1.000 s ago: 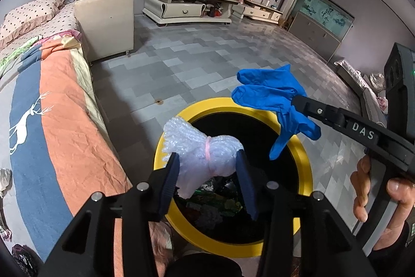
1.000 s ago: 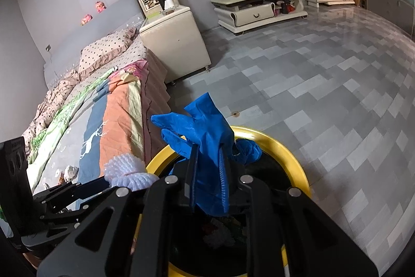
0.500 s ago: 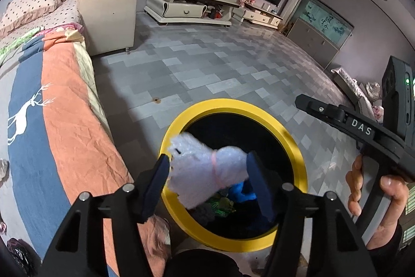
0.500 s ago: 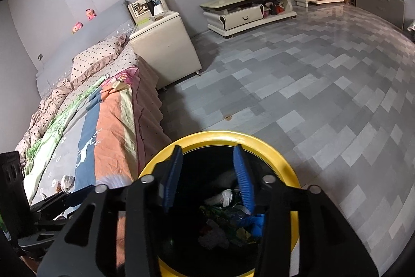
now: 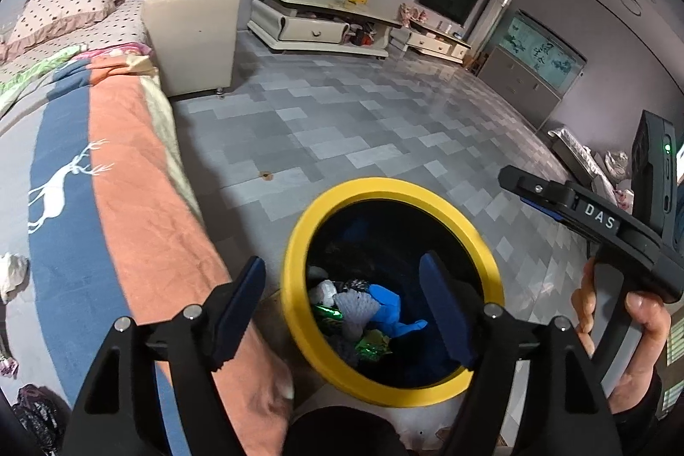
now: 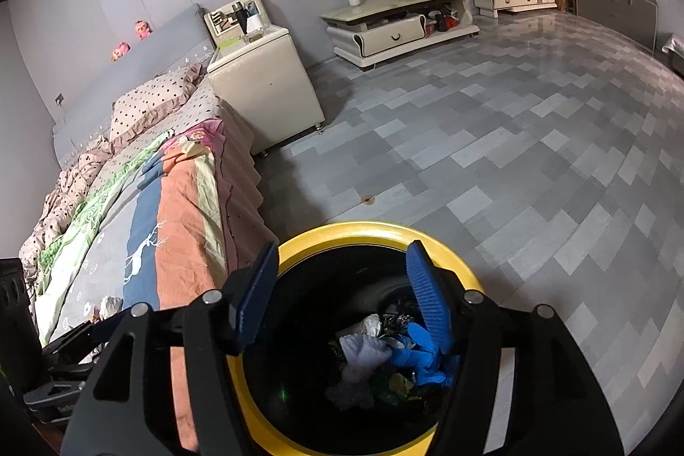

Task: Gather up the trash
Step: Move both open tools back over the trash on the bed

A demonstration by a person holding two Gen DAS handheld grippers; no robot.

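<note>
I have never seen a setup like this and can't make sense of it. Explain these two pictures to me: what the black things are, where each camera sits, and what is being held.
No robot here: a person holds a hand-operated gripper in each hand, and each gripper carries a wide-angle camera looking forward along its two jaws. One picture comes from the left gripper, the other from the right gripper. In the left view you can also see the right hand holding its tool.

Both cameras look down into a yellow-rimmed bin standing on the tiled floor beside a bed. Inside lie a blue glove, a white bubble-wrap bundle and other scraps.

Both pairs of jaws are open and hold nothing. A crumpled white scrap lies on the bed.
</note>
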